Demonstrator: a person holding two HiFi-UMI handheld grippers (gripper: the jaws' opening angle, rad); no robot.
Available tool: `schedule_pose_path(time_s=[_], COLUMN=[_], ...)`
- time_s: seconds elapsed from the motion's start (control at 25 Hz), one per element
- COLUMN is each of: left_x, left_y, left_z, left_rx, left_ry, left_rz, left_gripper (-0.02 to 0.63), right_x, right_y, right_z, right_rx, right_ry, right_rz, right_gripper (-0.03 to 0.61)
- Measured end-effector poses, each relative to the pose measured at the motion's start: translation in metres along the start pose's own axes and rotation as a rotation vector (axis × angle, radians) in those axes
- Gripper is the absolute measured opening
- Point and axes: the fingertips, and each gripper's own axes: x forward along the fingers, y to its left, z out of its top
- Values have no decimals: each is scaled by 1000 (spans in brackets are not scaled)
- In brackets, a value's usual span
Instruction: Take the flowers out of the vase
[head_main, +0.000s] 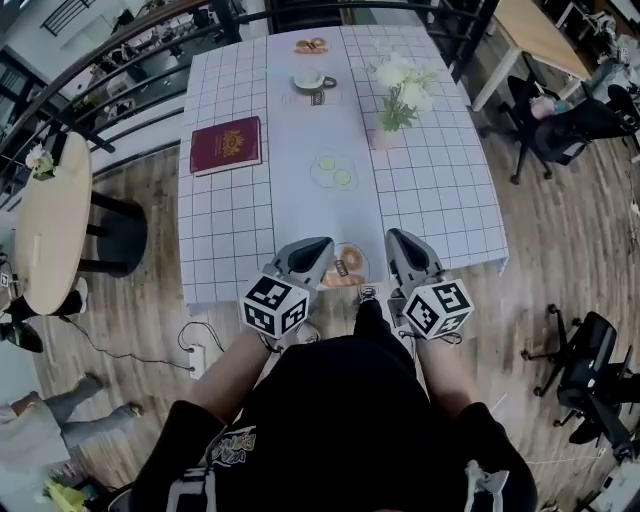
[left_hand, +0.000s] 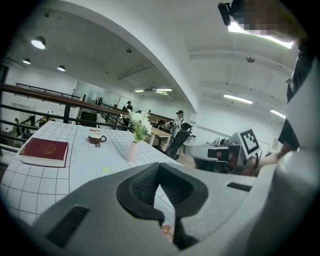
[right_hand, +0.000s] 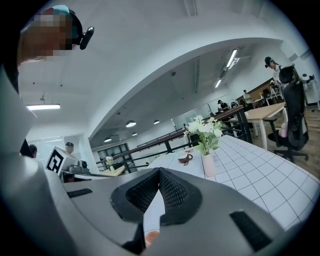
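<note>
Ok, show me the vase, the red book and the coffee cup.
vase (right_hand: 208, 166), right gripper view, middle of its pink body
red book (head_main: 226, 145), head view, centre of its cover
coffee cup (left_hand: 94, 137), left gripper view, on its side wall

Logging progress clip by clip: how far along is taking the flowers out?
Nothing is done yet: the flowers stand in the vase on the table. The left gripper and right gripper are shut and empty near the table's front edge. Reaching, gripping and lifting remain.

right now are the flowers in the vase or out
In: the white flowers stand upright in the pink vase on the checked table.
</note>
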Motion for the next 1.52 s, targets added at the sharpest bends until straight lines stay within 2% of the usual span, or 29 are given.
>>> schedule_pose_path(time_s=[0.64,1.52], left_x=[80,169], left_y=[29,68], left_z=[19,24], left_rx=[-27,-42], left_ry=[7,21], left_rz=[37,110], left_gripper=[8,8], right_x=[52,116], right_y=[-82,-160], right_z=[14,10], right_rx=[5,-3], right_ry=[43,94], right_rz=[11,31], right_gripper=[21,21])
